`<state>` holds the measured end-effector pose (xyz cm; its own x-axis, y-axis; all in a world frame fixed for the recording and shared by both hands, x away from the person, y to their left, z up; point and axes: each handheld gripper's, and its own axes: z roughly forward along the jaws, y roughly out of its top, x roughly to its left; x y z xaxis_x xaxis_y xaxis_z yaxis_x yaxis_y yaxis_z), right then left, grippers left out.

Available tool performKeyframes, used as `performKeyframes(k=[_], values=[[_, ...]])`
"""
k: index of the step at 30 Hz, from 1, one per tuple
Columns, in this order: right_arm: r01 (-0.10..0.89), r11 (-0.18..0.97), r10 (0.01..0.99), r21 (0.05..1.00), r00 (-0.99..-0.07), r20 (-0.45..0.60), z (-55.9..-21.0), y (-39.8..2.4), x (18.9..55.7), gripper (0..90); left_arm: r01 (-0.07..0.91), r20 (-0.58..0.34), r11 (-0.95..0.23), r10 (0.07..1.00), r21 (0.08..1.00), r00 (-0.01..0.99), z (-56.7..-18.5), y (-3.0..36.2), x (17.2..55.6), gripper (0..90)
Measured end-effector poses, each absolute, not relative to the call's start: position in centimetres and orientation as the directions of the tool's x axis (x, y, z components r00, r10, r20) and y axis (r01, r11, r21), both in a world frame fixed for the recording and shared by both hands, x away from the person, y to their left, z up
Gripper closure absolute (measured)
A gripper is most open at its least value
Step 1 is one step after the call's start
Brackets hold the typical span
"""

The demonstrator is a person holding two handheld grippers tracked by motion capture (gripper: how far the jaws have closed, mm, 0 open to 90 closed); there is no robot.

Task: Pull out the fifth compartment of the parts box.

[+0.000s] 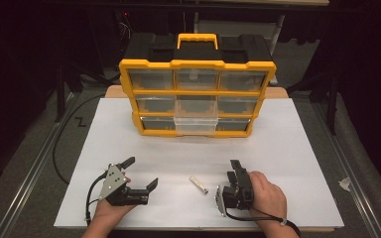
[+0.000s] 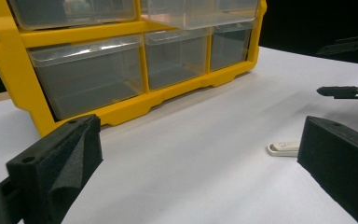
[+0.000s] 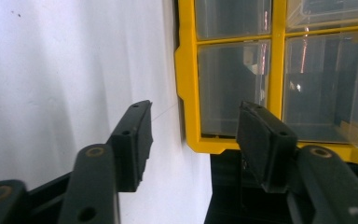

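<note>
Stick: a small white stick (image 1: 198,184) lay flat on the table (image 1: 297,163), at nine o'clock from the right gripper (image 1: 236,168).
Handling: looked light, stiff, slippery; best pinched across its long sides.
Right gripper: jaws apart, empty.
Left gripper (image 1: 140,172): jaws wide apart, empty.

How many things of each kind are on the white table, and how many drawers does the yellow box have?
Yellow and black plastic organizer box: 1
Clear plastic drawers in it: 9
Small white stick-shaped thing: 1
Black hand-held grippers, left gripper and right gripper: 2
Total: 13
</note>
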<state>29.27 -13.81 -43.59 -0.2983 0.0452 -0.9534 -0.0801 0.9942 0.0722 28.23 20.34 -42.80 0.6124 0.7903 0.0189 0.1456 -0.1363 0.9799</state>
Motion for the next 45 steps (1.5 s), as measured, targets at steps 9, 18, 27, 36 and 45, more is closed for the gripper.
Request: performKeyframes(k=[9, 18, 27, 36, 45], values=[[-0.097, 0.992, 0.047, 0.080, -0.306, -0.951, -43.2, -13.9, 29.2, 28.9, 0.144, 0.015, -0.131, 0.791, 0.981, 0.611, -42.8, 20.4, 28.2, 0.4], [-0.086, 0.993, 0.049, 0.081, -0.321, -0.946, -43.4, -14.0, 29.4, 11.1, 0.143, 0.015, -0.129, 0.790, 0.981, 0.612, -42.8, 20.4, 28.2, 0.3], [-0.084, 0.989, 0.092, 0.121, -0.289, -0.953, -43.1, -14.2, 29.6, 0.9, 0.146, 0.013, -0.129, 0.794, 0.981, 0.608, -42.8, 20.6, 28.2, 0.4], [0.015, 0.956, 0.281, 0.293, -0.332, -0.900, -42.9, -15.1, 30.1, 1.0, 0.176, -0.011, -0.119, 0.798, 0.977, 0.603, -42.8, 20.6, 28.4, 0.3], [0.139, 0.851, 0.516, 0.507, -0.402, -0.756, -42.5, -16.2, 30.9, 1.0, 0.165, -0.011, -0.111, 0.799, 0.980, 0.601, -42.8, 20.7, 28.4, 0.3]])
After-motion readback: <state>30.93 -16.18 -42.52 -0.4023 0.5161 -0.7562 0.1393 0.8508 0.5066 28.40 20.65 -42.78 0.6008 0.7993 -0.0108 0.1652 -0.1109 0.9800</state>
